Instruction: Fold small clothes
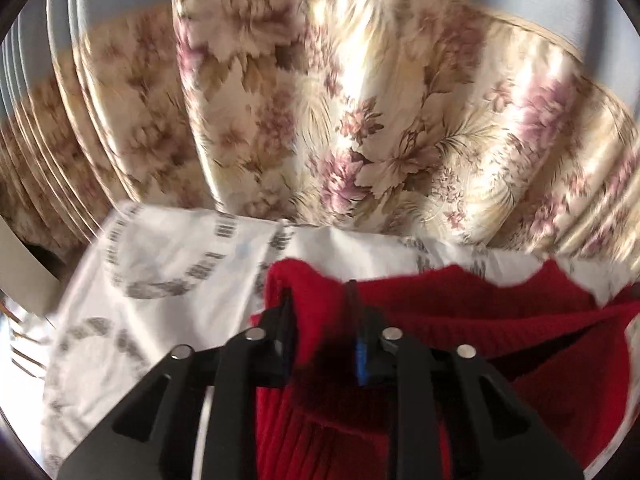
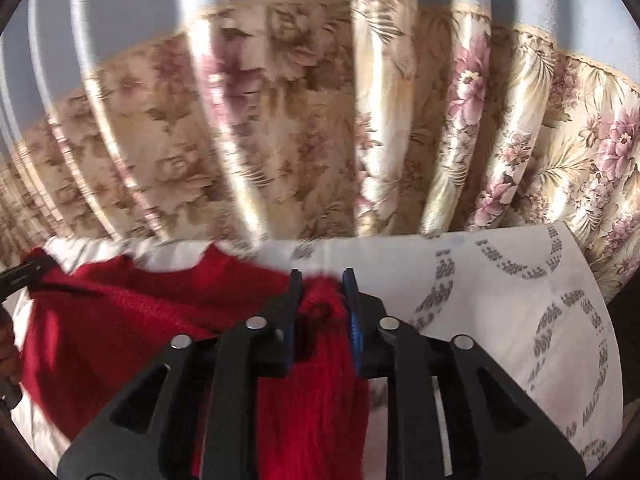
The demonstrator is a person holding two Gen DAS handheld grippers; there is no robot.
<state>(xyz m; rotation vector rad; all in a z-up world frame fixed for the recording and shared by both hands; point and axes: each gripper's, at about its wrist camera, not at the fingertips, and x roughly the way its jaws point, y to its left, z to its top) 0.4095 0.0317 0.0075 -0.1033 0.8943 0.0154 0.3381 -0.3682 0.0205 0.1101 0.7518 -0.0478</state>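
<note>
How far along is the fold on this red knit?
Done: one fold seems made, since the red knit shows doubled layers on the white patterned sheet. In hand: left tongs and right tongs each have knit between their fingers. Left: laying it flat and finishing.

A home: floral curtain [image 2: 280, 128]; patterned sheet [image 2: 500, 300].

No legible text or labels

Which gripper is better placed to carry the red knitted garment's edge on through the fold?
Neither clearly: left gripper and right gripper each have red knitted garment bunched between their fingers, over the white patterned sheet.
</note>
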